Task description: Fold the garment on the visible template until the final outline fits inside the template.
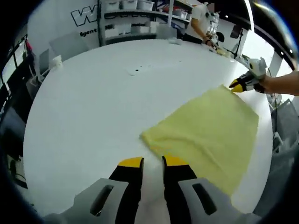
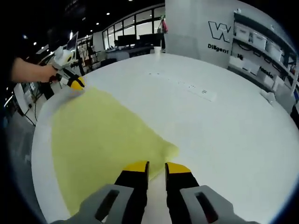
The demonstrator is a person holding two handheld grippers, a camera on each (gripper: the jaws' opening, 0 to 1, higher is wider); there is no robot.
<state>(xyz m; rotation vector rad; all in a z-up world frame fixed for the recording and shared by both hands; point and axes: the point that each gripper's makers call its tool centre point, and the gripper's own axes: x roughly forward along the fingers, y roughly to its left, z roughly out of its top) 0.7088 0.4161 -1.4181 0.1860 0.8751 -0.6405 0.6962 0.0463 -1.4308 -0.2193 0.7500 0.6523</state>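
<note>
Yellow cloth (image 1: 208, 135) flat on white table (image 1: 93, 112), in left gripper view ahead and right of left gripper (image 1: 153, 161), near corner just past the yellow tips. Left jaws slightly parted, a narrow gap between them, gripping nothing, hanging just short of the cloth edge. In right gripper view, same cloth (image 2: 98, 140) ahead and left of right gripper (image 2: 156, 165), one corner just ahead of its tips. Right jaws likewise a little apart, pinching nothing. Far corner of cloth met by the opposite gripper in each view: right gripper (image 1: 240, 85) at upper right of left gripper view, left gripper (image 2: 74, 83) at upper left of right gripper view; whether those tips pinch the cloth cannot be told. Beyond the table, shelves (image 1: 140, 18) and lettered wall (image 2: 219, 32).
</note>
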